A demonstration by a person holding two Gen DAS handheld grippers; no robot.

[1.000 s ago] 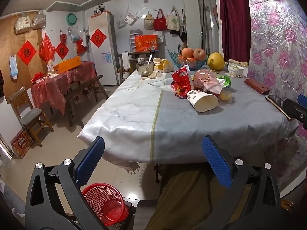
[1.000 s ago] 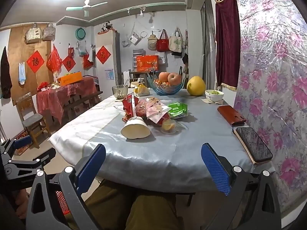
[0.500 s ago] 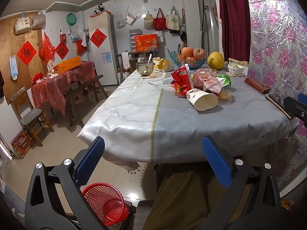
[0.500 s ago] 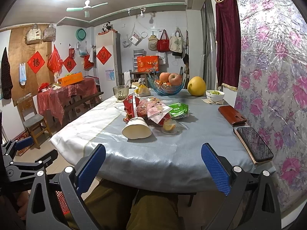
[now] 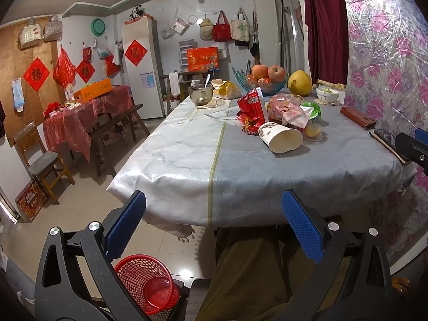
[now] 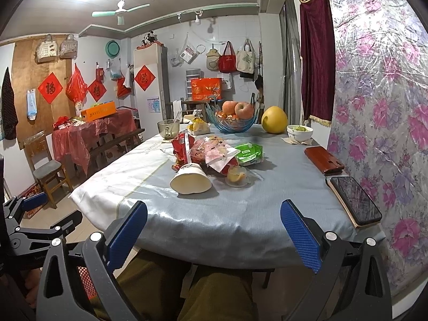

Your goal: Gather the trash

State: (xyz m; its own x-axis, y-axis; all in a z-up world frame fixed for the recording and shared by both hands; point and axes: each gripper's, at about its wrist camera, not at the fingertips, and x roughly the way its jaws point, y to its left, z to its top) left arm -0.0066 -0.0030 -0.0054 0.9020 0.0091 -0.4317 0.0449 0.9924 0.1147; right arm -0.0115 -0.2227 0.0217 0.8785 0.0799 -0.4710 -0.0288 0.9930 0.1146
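Over the last second almost nothing has shifted, so collecting has not begun: the left gripper [image 5: 213,220] and right gripper [image 6: 213,228] hang wide open and empty, short of the tipped paper cup [image 6: 190,180], with wrappers [image 6: 214,152] just behind it and the red basket [image 5: 146,285] on the floor well below.

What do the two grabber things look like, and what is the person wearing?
Each gripper, left and right, has a black plastic frame with triangle cut-outs and silver bolts. The fingers carry blue pads with a bumpy grid. No cables show. The person's trousers are olive-brown.
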